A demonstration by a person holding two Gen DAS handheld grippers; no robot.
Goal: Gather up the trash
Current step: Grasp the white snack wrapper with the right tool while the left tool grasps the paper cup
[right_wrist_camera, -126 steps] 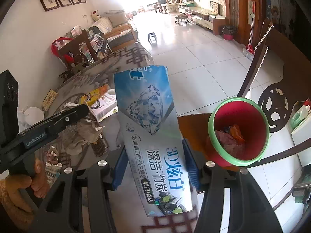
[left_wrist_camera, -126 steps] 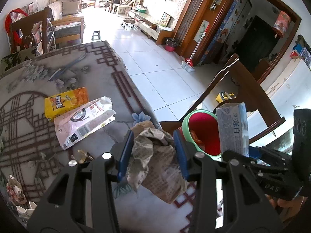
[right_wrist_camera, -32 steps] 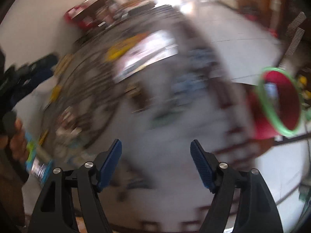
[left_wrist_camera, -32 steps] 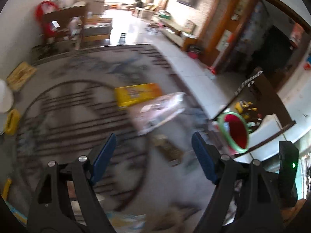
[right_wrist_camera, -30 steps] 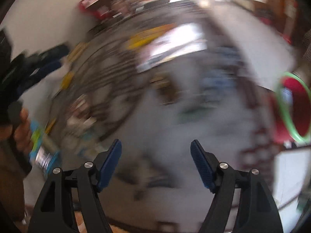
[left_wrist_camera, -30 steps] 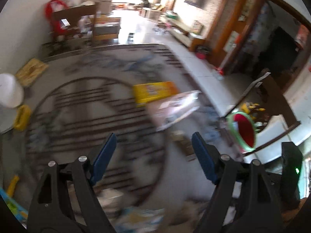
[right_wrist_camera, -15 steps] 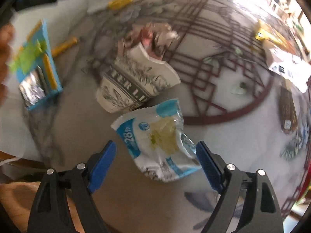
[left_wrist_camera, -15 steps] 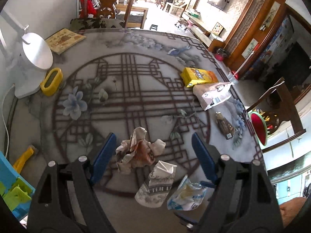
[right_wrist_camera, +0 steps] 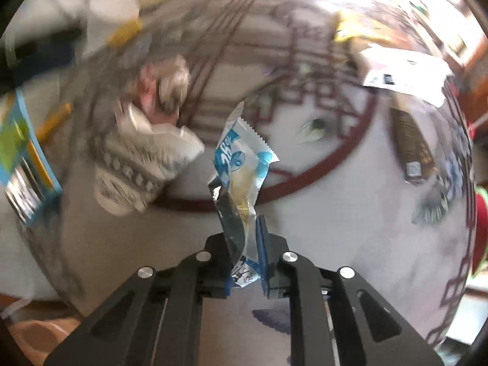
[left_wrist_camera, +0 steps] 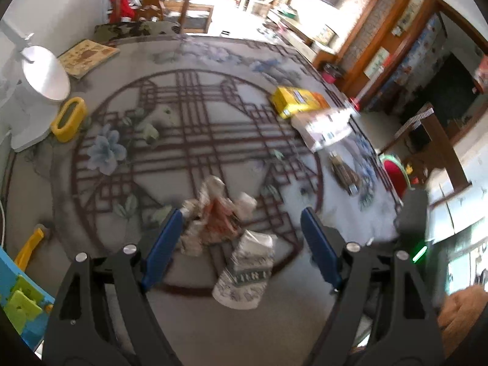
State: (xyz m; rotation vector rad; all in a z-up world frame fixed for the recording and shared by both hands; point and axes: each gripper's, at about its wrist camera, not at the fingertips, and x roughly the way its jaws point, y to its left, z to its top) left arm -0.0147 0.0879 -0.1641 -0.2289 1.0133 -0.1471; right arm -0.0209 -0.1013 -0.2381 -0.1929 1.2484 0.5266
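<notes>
My right gripper (right_wrist_camera: 244,235) is shut on a blue and white snack wrapper (right_wrist_camera: 242,164) and holds it up off the table. My left gripper (left_wrist_camera: 241,222) is open and empty, just above a crumpled paper wad (left_wrist_camera: 215,213) and a crushed patterned paper cup (left_wrist_camera: 245,270), which lie between its fingers. The cup (right_wrist_camera: 140,164) and wad (right_wrist_camera: 161,91) show blurred in the right wrist view. The red bin with a green rim (left_wrist_camera: 395,174) stands beyond the table's right edge and shows at the edge of the right wrist view (right_wrist_camera: 480,231).
On the patterned table (left_wrist_camera: 189,116) lie a yellow box (left_wrist_camera: 297,100), a white pouch (left_wrist_camera: 326,125), a brown wrapper (left_wrist_camera: 344,172), a yellow holder (left_wrist_camera: 68,119), a white lamp (left_wrist_camera: 39,76) and a book (left_wrist_camera: 87,56). A blue packet (right_wrist_camera: 27,164) lies at the left.
My right gripper has shut on the blue and white wrapper and lifted it off the table. My left gripper has moved down closer to the paper wad and cup.
</notes>
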